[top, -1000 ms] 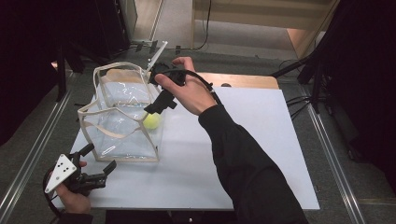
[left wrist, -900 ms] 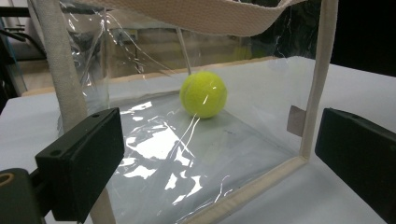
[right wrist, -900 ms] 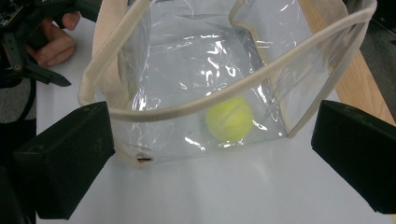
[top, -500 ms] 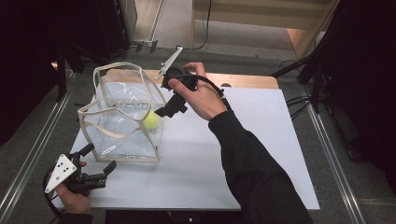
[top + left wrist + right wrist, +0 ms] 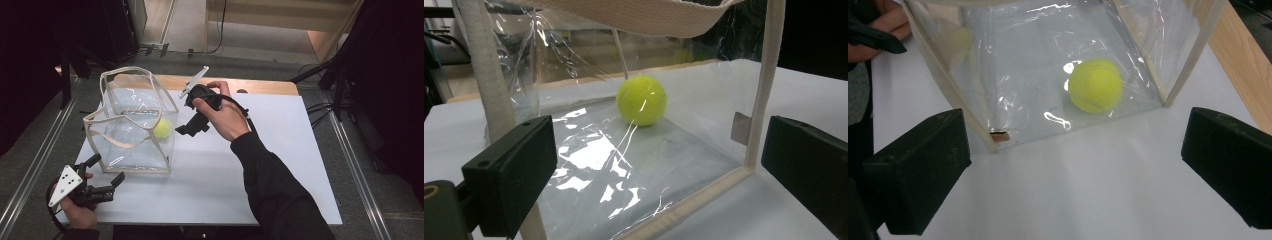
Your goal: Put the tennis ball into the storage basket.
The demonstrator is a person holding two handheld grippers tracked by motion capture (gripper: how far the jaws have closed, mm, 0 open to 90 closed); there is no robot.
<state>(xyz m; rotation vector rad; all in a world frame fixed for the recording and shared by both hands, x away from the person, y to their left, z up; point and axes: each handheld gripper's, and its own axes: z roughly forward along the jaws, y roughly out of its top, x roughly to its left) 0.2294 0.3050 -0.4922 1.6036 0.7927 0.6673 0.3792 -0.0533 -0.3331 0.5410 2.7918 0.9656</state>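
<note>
A clear plastic bag (image 5: 131, 125) with beige trim and handles stands open on the left of the white table. A yellow tennis ball (image 5: 162, 128) lies on its floor by the right wall. My right gripper (image 5: 192, 129) hovers just right of the bag, outside it, open and holding nothing. In the right gripper view the ball (image 5: 1095, 85) shows through the bag wall (image 5: 1013, 65), beyond the spread pads (image 5: 918, 170). My left gripper (image 5: 107, 170) rests open at the table's front left corner. In the left gripper view its jaws frame the bag's near corner (image 5: 684, 210) and the ball (image 5: 641, 100).
The white tabletop (image 5: 280, 165) stretches to the right of the bag. A wooden strip (image 5: 260, 86) runs along its far edge. Metal rails (image 5: 30, 165) lie on the floor on both sides, and cables (image 5: 320, 107) trail at the right.
My right gripper has let go of the ball and drawn back to the right, out of the bag. The ball stays on the bag's floor. The left gripper has not moved.
</note>
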